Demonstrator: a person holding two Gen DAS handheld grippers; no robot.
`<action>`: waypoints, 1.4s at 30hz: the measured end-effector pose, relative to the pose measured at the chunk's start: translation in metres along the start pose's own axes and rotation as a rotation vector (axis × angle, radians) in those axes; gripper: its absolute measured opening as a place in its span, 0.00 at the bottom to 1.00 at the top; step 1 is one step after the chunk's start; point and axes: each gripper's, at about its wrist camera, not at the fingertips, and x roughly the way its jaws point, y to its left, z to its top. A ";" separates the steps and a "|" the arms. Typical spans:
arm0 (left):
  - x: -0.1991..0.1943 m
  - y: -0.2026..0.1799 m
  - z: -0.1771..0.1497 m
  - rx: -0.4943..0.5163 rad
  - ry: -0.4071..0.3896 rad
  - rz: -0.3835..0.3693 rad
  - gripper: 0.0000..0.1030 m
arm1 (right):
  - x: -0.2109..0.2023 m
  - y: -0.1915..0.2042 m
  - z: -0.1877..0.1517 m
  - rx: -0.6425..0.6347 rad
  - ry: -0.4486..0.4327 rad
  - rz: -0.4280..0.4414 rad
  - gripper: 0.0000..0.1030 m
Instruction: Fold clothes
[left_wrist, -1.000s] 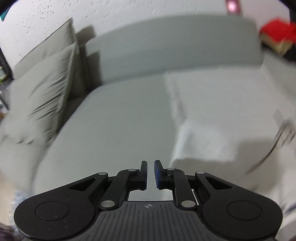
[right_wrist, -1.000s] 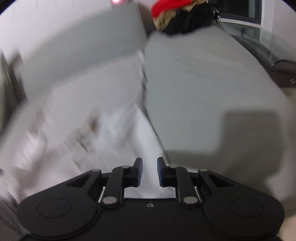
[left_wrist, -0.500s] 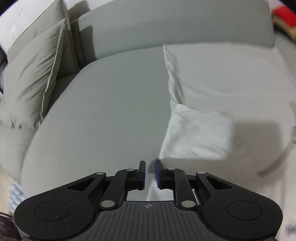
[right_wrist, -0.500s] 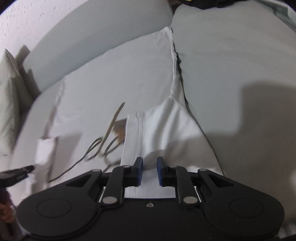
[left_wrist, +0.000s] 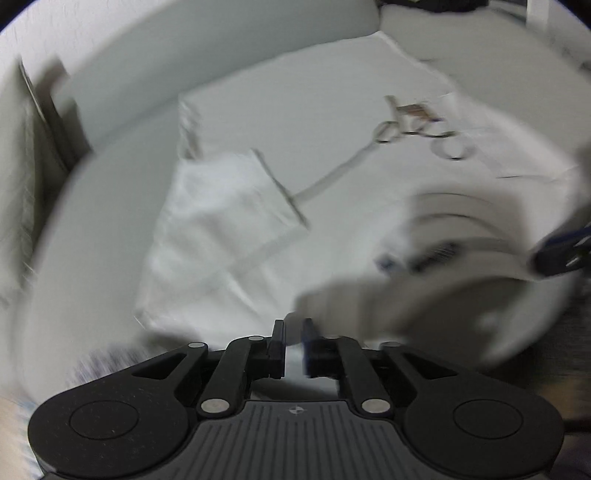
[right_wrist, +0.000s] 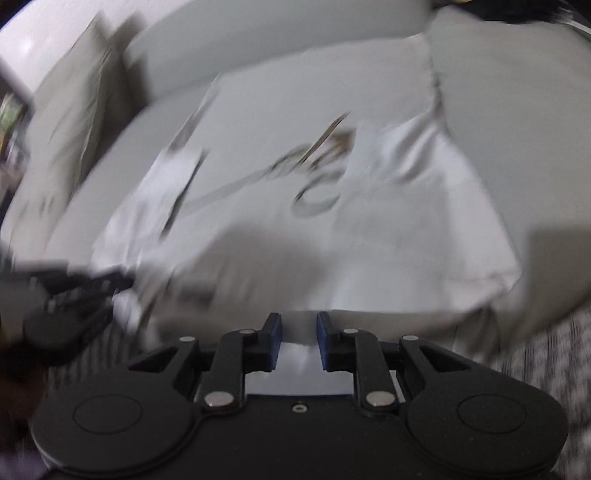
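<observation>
White T-shirt (right_wrist: 369, 221) spread flat on grey sofa (right_wrist: 517, 110), printed side up, sleeves tucked in on both sides; both views heavily motion-blurred. A second ago both tools looked at the sofa back and the far seat, half a second ago they dropped over the shirt, now both sit at the shirt's near hem, so arms have swung down and in toward the bottom edge. Left gripper (left_wrist: 293, 345): jaws nearly closed, narrow slit, white fabric visible in the gap just ahead of the tips, but blur stops me saying if cloth is actually pinched; cannot tell. Folded left sleeve (left_wrist: 229, 206) lies ahead and left of it, print (left_wrist: 417, 125) far ahead to the right, right tool's fingers (left_wrist: 561, 254) at the far right edge. Right gripper (right_wrist: 298, 341): jaws apart with a clear gap, hem cloth lies between and under the tips, not clamped as far as visible. Left tool shows at its far left. Judgement: sleeve folds look in place, both tools at the hem fits grabbing the bottom edge for a bottom-to-collar fold, or just smoothing it; grip not yet confirmed on either side.
</observation>
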 end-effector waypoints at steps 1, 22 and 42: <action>-0.007 0.001 -0.003 -0.011 -0.026 -0.004 0.19 | -0.006 0.002 -0.003 -0.009 -0.008 -0.004 0.20; -0.016 0.007 0.016 -0.134 -0.036 0.053 0.23 | -0.044 0.009 0.019 0.069 -0.104 -0.010 0.28; -0.093 0.130 0.095 -0.342 -0.320 0.010 0.52 | -0.139 0.018 0.129 0.060 -0.394 0.040 0.82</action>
